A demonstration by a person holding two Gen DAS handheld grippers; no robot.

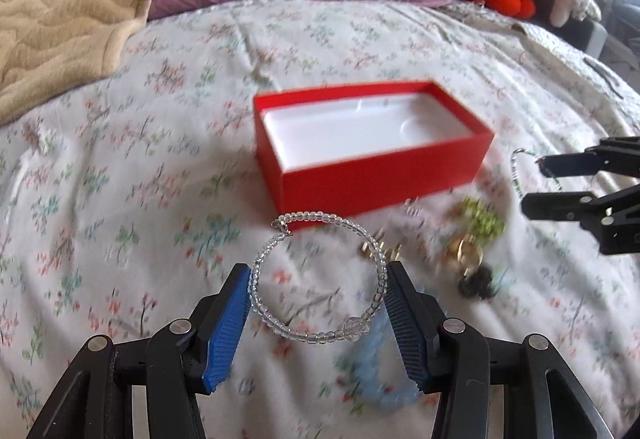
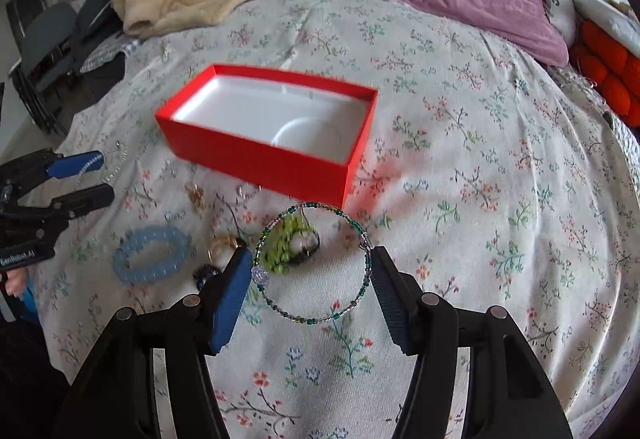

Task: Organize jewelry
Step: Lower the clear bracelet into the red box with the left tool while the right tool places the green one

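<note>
clear bead hoop (image 1: 316, 281) | teal bead hoop (image 2: 316, 263) | rectangular red box (image 1: 372, 151)

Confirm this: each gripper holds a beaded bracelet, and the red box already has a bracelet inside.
Not quite. The red box is empty; the right wrist view shows only its white lining. The rest stands: the left gripper holds a clear beaded bracelet, the right gripper a green beaded bracelet.
</note>
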